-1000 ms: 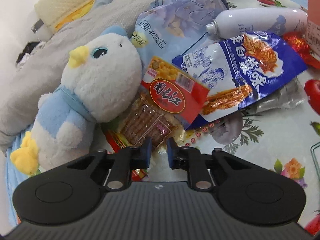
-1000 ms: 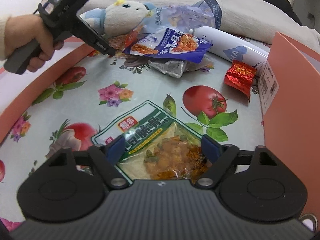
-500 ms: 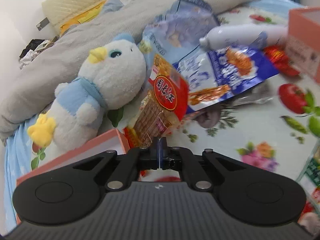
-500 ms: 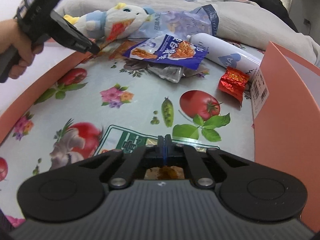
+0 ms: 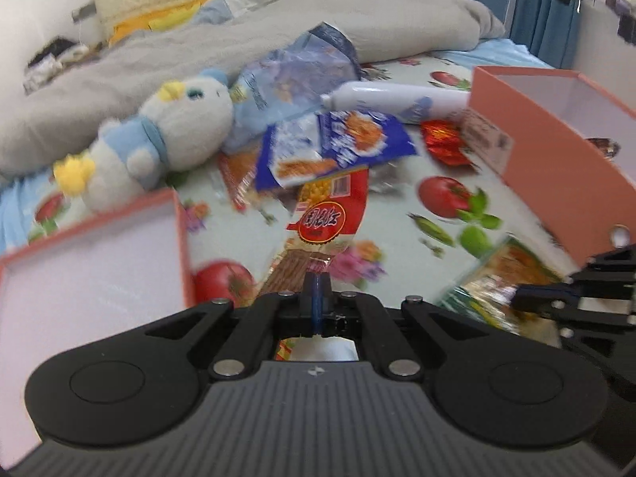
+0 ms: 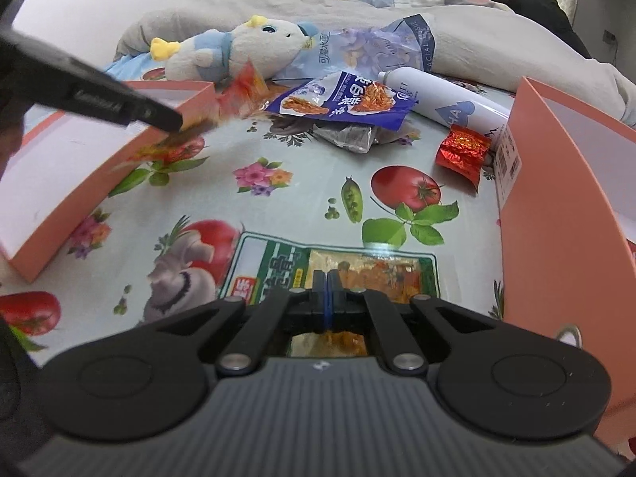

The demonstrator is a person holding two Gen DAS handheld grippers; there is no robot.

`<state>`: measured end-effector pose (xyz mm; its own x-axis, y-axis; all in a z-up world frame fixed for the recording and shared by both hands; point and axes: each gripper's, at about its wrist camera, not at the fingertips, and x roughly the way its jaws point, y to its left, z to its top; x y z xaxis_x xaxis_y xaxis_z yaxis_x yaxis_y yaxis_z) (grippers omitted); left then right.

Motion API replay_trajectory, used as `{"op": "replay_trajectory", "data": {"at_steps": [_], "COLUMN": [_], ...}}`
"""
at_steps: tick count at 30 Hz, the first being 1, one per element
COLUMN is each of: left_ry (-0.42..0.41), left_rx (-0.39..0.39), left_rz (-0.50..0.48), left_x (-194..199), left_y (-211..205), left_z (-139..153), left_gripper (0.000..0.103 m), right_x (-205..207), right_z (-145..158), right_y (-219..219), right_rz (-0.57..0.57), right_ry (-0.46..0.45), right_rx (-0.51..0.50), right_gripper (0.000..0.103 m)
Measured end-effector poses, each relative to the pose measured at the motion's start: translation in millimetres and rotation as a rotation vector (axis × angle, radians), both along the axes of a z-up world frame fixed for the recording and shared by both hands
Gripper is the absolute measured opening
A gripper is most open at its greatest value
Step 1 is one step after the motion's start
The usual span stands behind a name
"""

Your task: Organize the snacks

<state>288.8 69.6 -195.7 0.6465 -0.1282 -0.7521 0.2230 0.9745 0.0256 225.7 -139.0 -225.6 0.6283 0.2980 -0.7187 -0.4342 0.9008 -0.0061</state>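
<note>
Both grippers are loaded. The left gripper is pinched shut on the bottom seam of a red snack packet, which hangs lifted off the bed's fruit-print cloth, just beside the corner of the left pink box. The right gripper is clamped on the near edge of a green-bordered snack pouch, near the front edge of the cloth, beside the right pink box.

Progress looks early. The left box appears empty inside; the right box shows something dark in the left wrist view, too unclear to name.

Left at the back of the cloth:
- blue snack bag, with a crumpled silver wrapper under it
- small red foil packet, touching the right box's wall
- pale blue bag marked as facial tissue, so probably not a snack
- white spray bottle and plush toy, non-snacks mixed into the pile

Likely next: each held packet drops into its nearer box.
</note>
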Motion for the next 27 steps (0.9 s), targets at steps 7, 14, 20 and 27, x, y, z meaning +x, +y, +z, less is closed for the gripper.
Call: {"op": "replay_trajectory", "data": {"at_steps": [7, 14, 20, 27], "left_ry": [0.054, 0.065, 0.012, 0.009], "left_rx": [-0.14, -0.153, -0.084, 0.031], "left_rz": [0.053, 0.079, 0.078, -0.026], "left_x": [-49, -66, -62, -39], "left_y": [-9, -7, 0, 1], "left_z": [-11, -21, -21, -24], "left_gripper": [0.0, 0.002, 0.065, 0.089], "right_x": [-17, -22, -22, -6], "right_z": [4, 1, 1, -2], "right_y": [-14, -26, -30, -25], "right_rz": [-0.022, -0.044, -0.012, -0.036], "right_ry": [0.007, 0.049, 0.066, 0.079], "right_rx": [0.029, 0.053, 0.114, 0.082], "right_gripper": [0.005, 0.008, 0.061, 0.076]}}
